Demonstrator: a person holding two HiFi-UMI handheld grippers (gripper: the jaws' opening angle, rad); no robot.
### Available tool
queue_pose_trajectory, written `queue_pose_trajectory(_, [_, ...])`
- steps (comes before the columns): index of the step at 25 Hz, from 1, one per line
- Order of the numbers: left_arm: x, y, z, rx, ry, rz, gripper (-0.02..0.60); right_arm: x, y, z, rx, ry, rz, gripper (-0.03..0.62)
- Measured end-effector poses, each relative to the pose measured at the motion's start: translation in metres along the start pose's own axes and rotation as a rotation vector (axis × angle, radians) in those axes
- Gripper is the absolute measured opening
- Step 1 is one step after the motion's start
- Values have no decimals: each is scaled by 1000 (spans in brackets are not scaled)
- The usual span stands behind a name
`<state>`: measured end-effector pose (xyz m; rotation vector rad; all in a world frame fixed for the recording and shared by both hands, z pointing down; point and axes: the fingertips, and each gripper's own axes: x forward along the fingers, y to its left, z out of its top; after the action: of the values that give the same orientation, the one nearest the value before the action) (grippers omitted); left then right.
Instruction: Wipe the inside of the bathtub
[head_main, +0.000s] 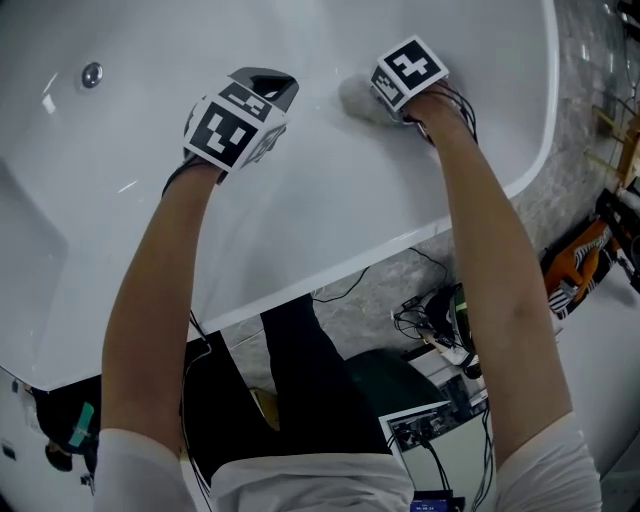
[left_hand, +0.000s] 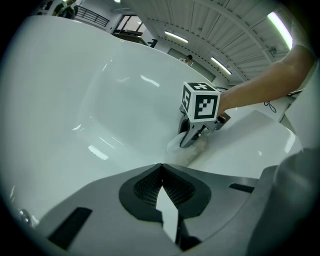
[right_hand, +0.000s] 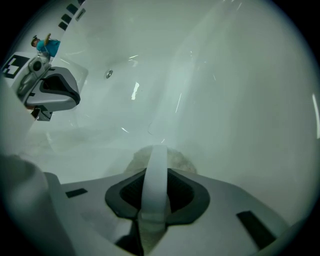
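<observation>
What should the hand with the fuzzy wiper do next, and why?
Probably slide the right gripper, shut on the wiping pad, a little way across the bathtub wall, away from the left gripper. The pad lies against the white surface, and the left gripper is shut, empty and off to the side.

cool, even overhead light. long ceiling strip lamps (left_hand: 279, 26) throw streaky glare on the glossy white bathtub wall (left_hand: 75, 90). gripper views bulge fisheye, corners black. right gripper view hazy, soft. shadows faint.
</observation>
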<state>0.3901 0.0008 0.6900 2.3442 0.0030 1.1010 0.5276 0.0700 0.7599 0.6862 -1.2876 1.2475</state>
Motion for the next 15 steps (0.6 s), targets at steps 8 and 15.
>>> queue_pose_trajectory(8, [-16, 13, -23, 5, 30, 9, 11, 8, 8, 8, 34, -5, -5, 95])
queue_pose_trajectory(15, [-41, 24, -35, -2, 30, 33, 11, 8, 28, 17, 38, -10, 1, 95])
